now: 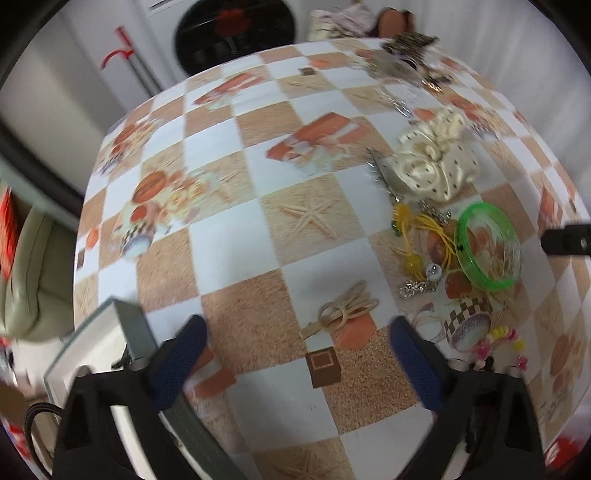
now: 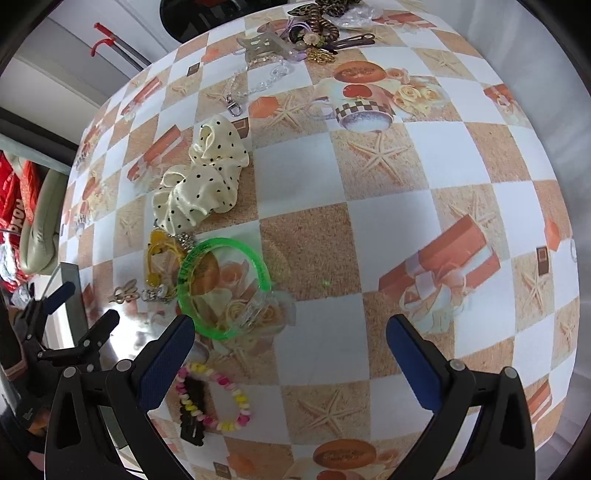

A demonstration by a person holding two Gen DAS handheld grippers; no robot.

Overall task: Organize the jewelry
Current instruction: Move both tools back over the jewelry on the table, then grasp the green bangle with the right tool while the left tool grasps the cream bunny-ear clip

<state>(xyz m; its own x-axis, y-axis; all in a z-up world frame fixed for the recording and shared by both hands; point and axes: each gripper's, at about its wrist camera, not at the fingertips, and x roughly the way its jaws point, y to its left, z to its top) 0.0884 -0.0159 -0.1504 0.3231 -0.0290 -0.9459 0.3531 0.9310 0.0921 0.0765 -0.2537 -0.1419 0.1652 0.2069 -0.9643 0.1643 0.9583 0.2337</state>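
I have both tongs spread wide and empty: the left gripper [image 1: 295,332] over beige hair ties [image 1: 347,310], the right gripper [image 2: 290,328] beside the green bangle [image 2: 221,288]. A polka-dot scrunchie [image 2: 201,184] lies beyond; the far hair-accessory pile [image 1: 406,55] is blurred.

We noted a checkered tablecloth [image 1: 236,258] with starfish prints, a washing machine [image 1: 236,33] behind, red packaging [image 2: 14,199] at left.
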